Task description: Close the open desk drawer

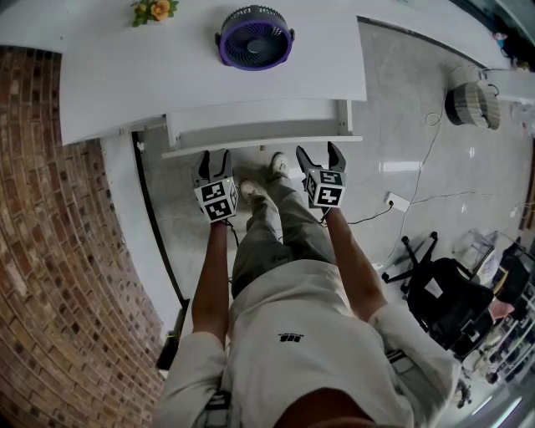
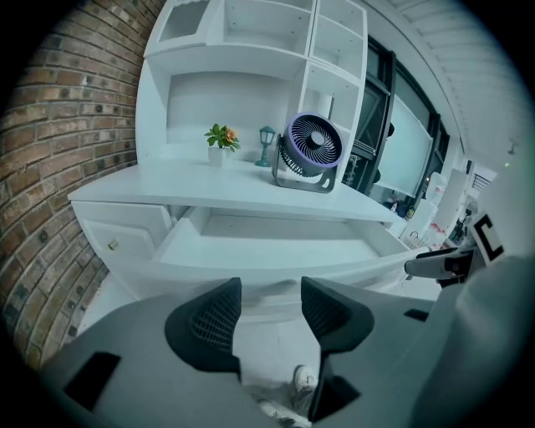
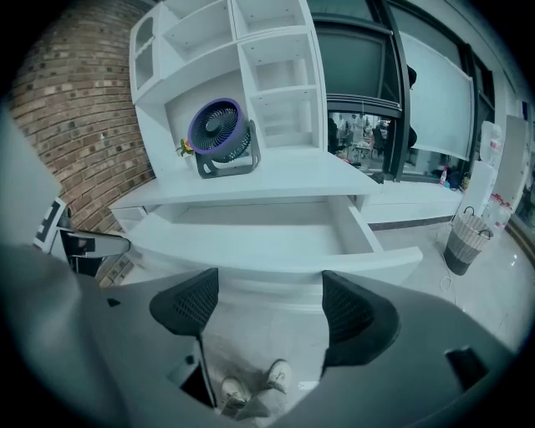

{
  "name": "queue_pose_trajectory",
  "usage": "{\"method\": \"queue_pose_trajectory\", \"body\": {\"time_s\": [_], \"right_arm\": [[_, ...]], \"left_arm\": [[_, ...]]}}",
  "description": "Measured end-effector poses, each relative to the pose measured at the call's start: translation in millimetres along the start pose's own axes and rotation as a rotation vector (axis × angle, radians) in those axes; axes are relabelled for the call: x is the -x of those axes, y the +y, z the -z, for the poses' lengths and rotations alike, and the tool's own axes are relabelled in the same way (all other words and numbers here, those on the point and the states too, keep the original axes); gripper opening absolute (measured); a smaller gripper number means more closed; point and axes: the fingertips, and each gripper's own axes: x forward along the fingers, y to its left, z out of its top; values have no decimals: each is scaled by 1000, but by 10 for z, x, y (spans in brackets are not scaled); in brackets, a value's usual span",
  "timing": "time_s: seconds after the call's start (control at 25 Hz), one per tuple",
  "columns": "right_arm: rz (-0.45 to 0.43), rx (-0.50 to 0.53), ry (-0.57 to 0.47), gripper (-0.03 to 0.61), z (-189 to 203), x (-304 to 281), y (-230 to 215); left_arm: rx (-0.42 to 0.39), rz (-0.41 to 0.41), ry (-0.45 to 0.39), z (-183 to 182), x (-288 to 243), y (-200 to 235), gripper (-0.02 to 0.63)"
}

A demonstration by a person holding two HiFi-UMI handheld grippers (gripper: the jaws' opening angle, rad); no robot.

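A white desk (image 1: 209,75) has its wide shallow drawer (image 1: 262,145) pulled out toward me, and the drawer looks empty inside. My left gripper (image 1: 212,159) hovers just short of the drawer's front edge on its left half, jaws apart with nothing between them. My right gripper (image 1: 319,153) hangs at the same distance before the right half, also open and empty. In the left gripper view the drawer (image 2: 267,251) fills the middle above the left gripper (image 2: 269,313). The right gripper view shows the drawer (image 3: 267,242) beyond the right gripper (image 3: 266,305).
A purple fan (image 1: 255,38) and a small flower pot (image 1: 153,10) stand on the desktop. A brick wall (image 1: 50,251) runs along the left. To the right are a waste basket (image 1: 473,104), a floor cable and a black chair (image 1: 447,292). The person's shoes (image 1: 266,177) are below the drawer.
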Motion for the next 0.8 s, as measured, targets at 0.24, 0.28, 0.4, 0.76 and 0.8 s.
{"method": "queue_pose_trajectory", "body": {"time_s": [0.24,0.28,0.4,0.76,0.8], "right_arm": [[6,-8,-7,387,-64,-44,-18],[7,-8,-9,387,-74,-54,-21],[7,-5,-11,387,-97,-88,-25],[5,2,-16,387,-224,-201,-39],[5,3,-17,385,-240,-215,-41]], "left_arm": [[-2,-5,-10,-64,-46,5,239],[-2,-5,-11,-75,-55,4,239],[-4,-7,-14,-101,-86,12,239],[-1,-4,-21,-230,-196,31,239],[-1,-5,-22,-249,-207,33,239]]}}
